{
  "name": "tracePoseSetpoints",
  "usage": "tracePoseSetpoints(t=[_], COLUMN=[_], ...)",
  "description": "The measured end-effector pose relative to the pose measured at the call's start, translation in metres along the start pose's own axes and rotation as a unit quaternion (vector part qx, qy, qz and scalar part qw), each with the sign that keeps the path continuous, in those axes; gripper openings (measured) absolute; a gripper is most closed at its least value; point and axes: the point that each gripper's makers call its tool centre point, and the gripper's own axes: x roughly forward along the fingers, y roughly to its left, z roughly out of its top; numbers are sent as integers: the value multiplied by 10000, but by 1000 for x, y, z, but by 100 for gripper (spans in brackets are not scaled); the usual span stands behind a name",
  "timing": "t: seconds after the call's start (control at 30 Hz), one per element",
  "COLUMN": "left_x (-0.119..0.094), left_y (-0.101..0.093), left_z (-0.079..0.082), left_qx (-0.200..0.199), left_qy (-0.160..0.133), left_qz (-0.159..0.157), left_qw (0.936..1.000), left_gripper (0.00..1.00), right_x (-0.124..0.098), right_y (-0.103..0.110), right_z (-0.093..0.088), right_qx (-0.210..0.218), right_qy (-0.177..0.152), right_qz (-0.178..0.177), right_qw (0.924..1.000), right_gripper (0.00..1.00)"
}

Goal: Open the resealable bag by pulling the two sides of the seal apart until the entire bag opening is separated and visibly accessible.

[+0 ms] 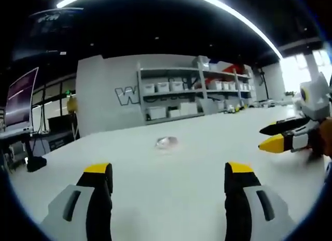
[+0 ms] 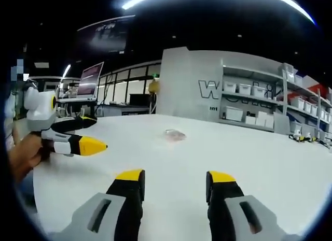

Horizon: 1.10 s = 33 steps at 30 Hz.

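My left tongs (image 1: 168, 174) have two grey jaws, each with a dark slot in its side, black inner faces and yellow tips. My right tongs (image 2: 175, 180) are built the same: grey shells, black inner faces, yellow caps. Seen from across, each has a white body, with black jaws, white bands and pointed yellow ends.

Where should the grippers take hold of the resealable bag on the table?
Probably at the seal edge, one lip per gripper, coming in low. The resealable bag lies flat on the white table, far ahead of the open left gripper and right gripper. Which edge carries the seal is too small to tell.
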Motion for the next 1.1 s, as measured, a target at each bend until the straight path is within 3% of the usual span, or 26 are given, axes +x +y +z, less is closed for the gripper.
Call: tracePoseSetpoints(t=[1.1], left_x=[0], left_y=[1], left_z=[0], left_qx=[-44], left_qy=[-16], left_qz=[8], left_qw=[10000], left_gripper=[88], right_x=[6], right_y=[6], right_z=[0], right_qx=[75], right_qy=[72], right_qz=[151], right_qw=[9998], right_gripper=[44])
